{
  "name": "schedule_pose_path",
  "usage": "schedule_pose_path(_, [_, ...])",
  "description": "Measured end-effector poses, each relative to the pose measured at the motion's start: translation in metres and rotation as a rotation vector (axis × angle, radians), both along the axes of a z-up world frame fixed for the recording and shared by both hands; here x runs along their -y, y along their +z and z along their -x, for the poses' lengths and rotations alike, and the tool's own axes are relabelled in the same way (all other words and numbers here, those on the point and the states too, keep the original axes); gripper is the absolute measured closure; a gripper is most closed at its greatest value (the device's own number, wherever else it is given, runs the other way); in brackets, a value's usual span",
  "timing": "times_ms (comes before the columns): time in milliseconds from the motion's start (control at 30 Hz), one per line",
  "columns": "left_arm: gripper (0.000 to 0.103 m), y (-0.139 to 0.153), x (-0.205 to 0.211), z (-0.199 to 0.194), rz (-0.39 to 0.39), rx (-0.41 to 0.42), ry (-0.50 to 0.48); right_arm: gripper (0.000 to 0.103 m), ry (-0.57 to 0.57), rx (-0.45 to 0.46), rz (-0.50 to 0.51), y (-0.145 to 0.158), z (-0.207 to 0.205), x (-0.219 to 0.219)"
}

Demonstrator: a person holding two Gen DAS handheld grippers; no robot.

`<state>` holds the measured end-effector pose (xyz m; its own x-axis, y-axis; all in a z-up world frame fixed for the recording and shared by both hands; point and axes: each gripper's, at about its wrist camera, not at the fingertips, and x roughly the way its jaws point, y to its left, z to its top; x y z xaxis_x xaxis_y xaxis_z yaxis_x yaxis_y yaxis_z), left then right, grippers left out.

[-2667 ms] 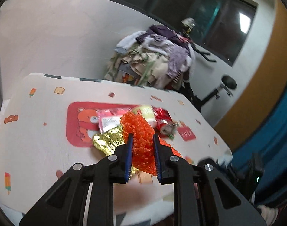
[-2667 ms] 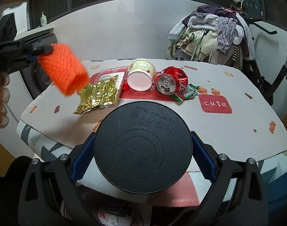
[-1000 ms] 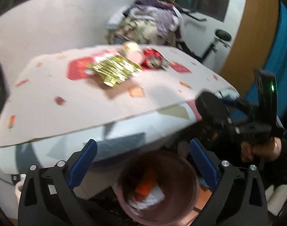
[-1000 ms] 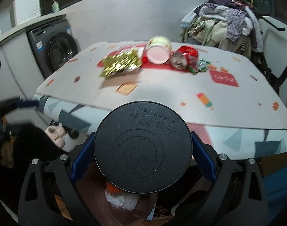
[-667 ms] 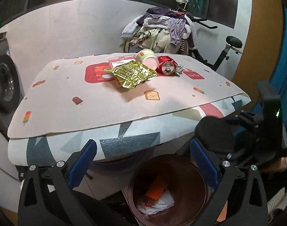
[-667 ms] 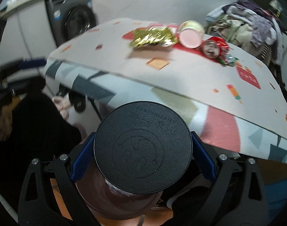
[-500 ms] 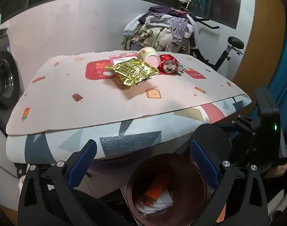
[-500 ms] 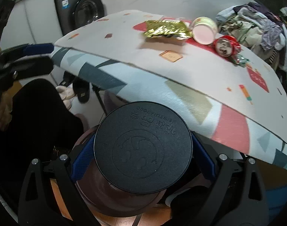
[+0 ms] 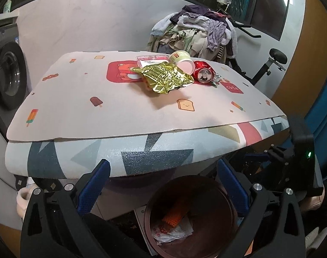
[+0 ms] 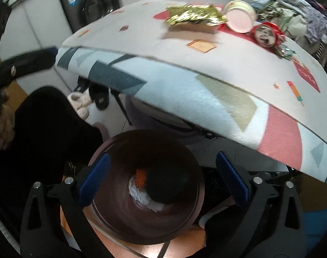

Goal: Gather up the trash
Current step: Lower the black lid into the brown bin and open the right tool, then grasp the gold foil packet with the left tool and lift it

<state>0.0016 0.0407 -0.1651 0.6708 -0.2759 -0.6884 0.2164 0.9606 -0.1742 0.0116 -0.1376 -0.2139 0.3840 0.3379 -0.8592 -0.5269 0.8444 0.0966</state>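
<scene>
- Left wrist view: the washing machine (image 9: 7, 75) sits far left, and the table (image 9: 120, 107) fills the middle.
- On the table lie the gold foil wrapper (image 9: 163, 78), the paper cup (image 9: 182, 61) tipped on its side, and the crushed red can (image 9: 204, 74) just right of the cup.
- The left gripper (image 9: 163, 185) hangs spread wide and empty above the brown trash bin (image 9: 191, 217), which stands on the floor below the table edge.
- This view shows an orange mesh piece (image 9: 174, 214) on white paper inside the bin.
- Right wrist view: the right gripper (image 10: 163, 178) is also spread wide, empty, directly over the trash bin (image 10: 146, 189).
- Only here a dark round shape, blurred, shows inside the bin beside the orange mesh (image 10: 141, 177).
</scene>
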Motion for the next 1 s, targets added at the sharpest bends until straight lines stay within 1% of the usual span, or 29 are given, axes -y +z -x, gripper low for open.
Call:
schedule_pose_path(200, [0.006, -0.002, -0.001, -0.001, -0.004, -0.011, 0.013, 0.006, -0.113, 0.073, -0.056, 0.014, -0.006, 0.022])
schedule_pose_path(300, [0.006, -0.002, -0.001, -0.002, -0.008, -0.015, 0.019, 0.006, -0.153, 0.098, -0.065, 0.018, -0.009, 0.028])
schedule_pose_path(433, [0.006, -0.003, 0.000, -0.003, -0.018, -0.020, 0.023, 0.006, -0.181, 0.102, -0.065, 0.018, -0.012, 0.033])
schedule_pose_path(567, [0.006, -0.003, 0.001, -0.004, -0.024, -0.020, 0.021, 0.006, -0.183, 0.112, -0.066, 0.019, -0.011, 0.032])
schedule_pose_path(700, [0.006, -0.004, 0.002, -0.004, -0.029, -0.021, 0.018, 0.006, -0.187, 0.101, -0.095, 0.020, -0.012, 0.036])
schedule_pose_path(1000, [0.006, -0.005, 0.005, -0.004, -0.037, -0.026, 0.007, 0.006, -0.242, 0.089, -0.137, 0.023, -0.016, 0.048])
